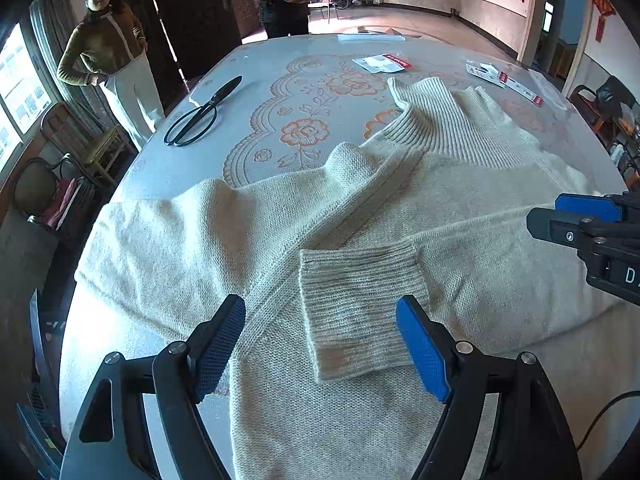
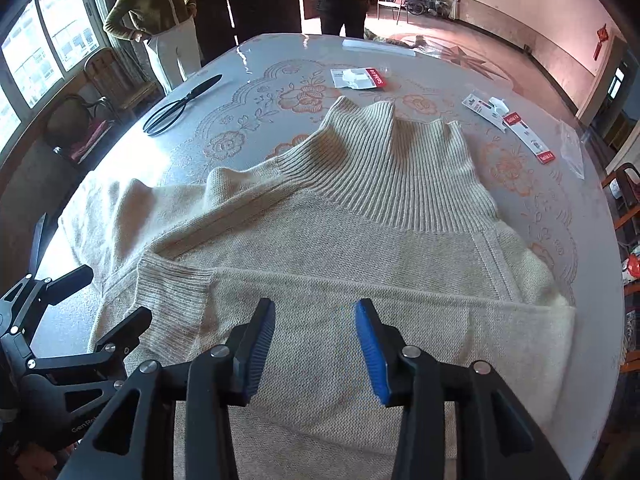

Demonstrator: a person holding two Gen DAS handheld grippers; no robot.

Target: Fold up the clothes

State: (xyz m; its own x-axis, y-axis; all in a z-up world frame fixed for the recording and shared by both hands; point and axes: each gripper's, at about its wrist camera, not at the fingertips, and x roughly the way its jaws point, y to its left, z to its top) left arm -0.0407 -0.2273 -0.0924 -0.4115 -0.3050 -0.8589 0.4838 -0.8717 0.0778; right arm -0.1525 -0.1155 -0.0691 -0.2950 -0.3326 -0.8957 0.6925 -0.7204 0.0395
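Both claws hang apart over the cream sweater (image 1: 460, 200), gripping nothing: left claw (image 1: 320, 344) straddles the folded-in cuff (image 1: 356, 312), right claw (image 2: 316, 348) over the body. Sweater sprawls across the tabletop's (image 1: 248, 76) near edge; scissors (image 1: 204, 114) farther off by the left edge.

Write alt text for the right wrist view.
A cream knit sweater lies flat on a floral-patterned table, one ribbed cuff folded across its body. The right gripper hovers open over it, holding nothing. Black scissors lie far left; two people stand beyond.
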